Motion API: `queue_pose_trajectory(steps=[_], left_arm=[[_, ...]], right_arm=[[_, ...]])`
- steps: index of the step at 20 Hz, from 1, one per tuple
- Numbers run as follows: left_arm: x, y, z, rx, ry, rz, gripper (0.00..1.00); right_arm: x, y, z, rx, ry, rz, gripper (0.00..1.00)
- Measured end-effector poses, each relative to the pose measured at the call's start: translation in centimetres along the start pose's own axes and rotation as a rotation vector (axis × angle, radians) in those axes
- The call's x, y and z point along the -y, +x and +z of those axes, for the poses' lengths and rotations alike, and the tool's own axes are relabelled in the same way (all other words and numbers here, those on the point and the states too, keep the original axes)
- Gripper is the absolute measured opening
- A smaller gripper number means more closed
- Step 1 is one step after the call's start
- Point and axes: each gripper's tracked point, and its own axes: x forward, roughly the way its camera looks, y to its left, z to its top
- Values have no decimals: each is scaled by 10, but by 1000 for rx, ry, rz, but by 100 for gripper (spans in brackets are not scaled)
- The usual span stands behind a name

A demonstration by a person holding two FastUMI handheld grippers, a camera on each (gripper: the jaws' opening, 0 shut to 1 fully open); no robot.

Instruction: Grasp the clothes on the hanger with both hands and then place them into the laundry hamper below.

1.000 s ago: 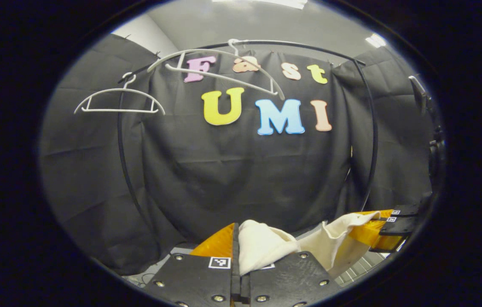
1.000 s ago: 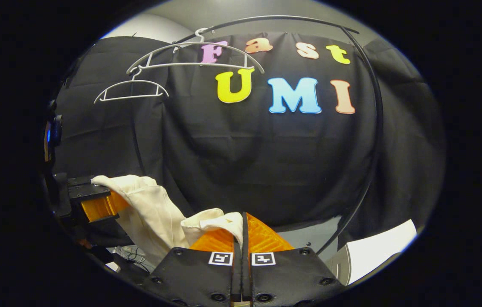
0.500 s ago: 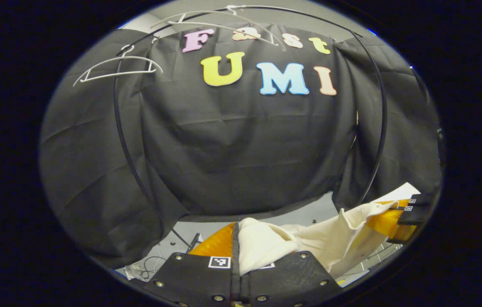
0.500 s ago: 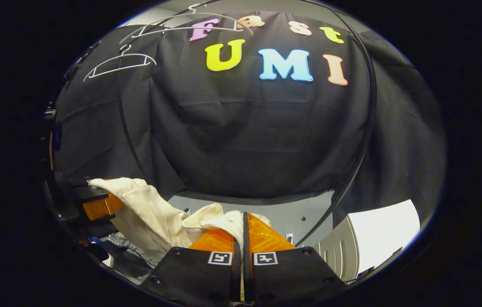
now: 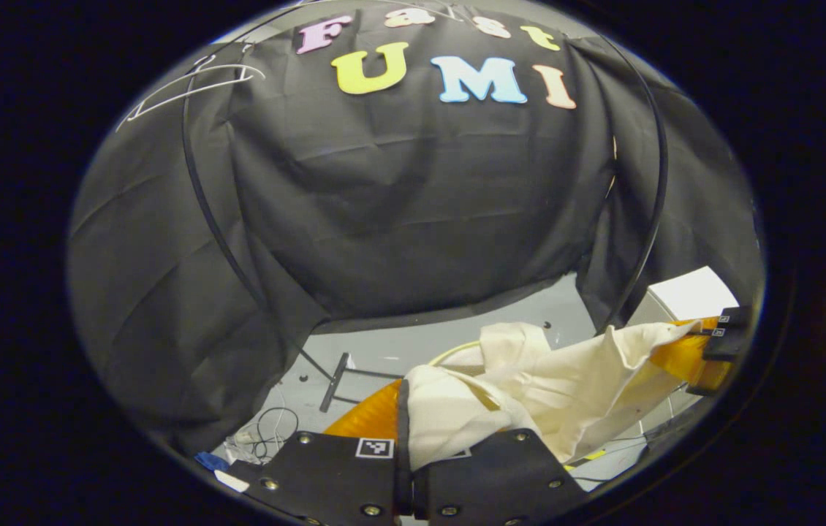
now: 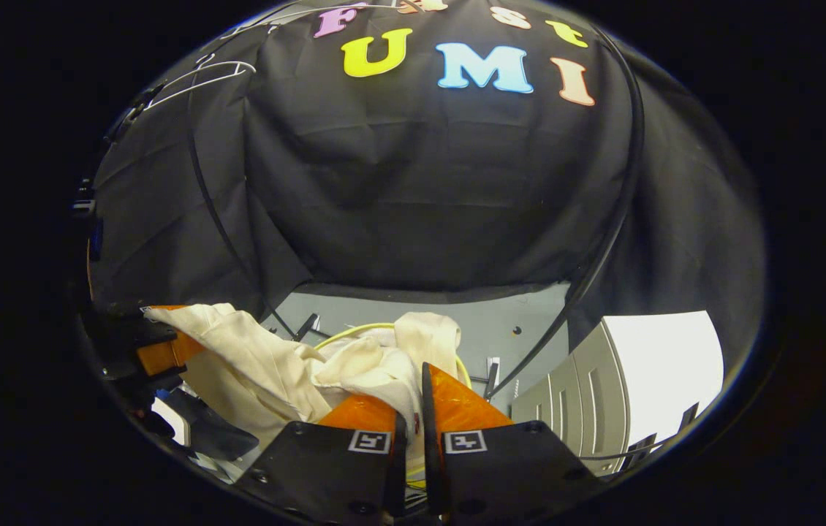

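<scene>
A cream garment is stretched between both grippers, low over the floor. My left gripper is shut on one end of it, and cloth bulges over its right finger. In the left gripper view the right gripper holds the other end at the far right. In the right gripper view my right gripper pinches the garment, with cloth filling the narrow gap between its orange fingers. The left gripper shows at the left. The hamper's pale yellow rim curves under the sagging cloth.
Two bare white hangers hang from the black rack at the upper left. A white cabinet stands at the right. Cables and a rack foot lie on the grey floor.
Both grippers have dropped lower with the garment, and the hangers have slid up to the top edge. The floor and the hamper's rim have come into view beneath the cloth.
</scene>
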Motion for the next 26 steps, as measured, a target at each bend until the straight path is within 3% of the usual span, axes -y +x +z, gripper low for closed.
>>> queue_pose_trajectory(steps=[2, 3, 4, 7, 8, 9, 11, 18, 26], left_arm=[[4, -1, -6, -33, -17, -25, 5], [2, 2, -8, -35, -21, -20, 16], [1, -1, -7, -37, -21, -14, 26], [-5, -7, -6, -32, -18, 13, 73], [-7, -9, -1, -19, -17, 22, 89], [-9, -11, 2, -9, -15, 27, 91], [-11, -18, 7, 13, -6, 32, 91], [-15, -38, 27, 64, 1, 41, 91], [-27, -77, 114, 230, -20, 66, 91]], right_arm=[[-1, -8, -2, 3, -8, -5, 14], [-1, -9, 0, 1, -11, -5, 16], [-2, -10, -4, -3, -16, 1, 36], [-2, -19, 9, 24, -29, 10, 62], [-2, -23, 10, 34, -35, 11, 85], [0, -25, 13, 41, -40, 6, 95], [3, -30, 21, 61, -46, -3, 100], [4, -43, 39, 102, -30, -6, 99], [15, -76, 104, 232, 25, 2, 99]])
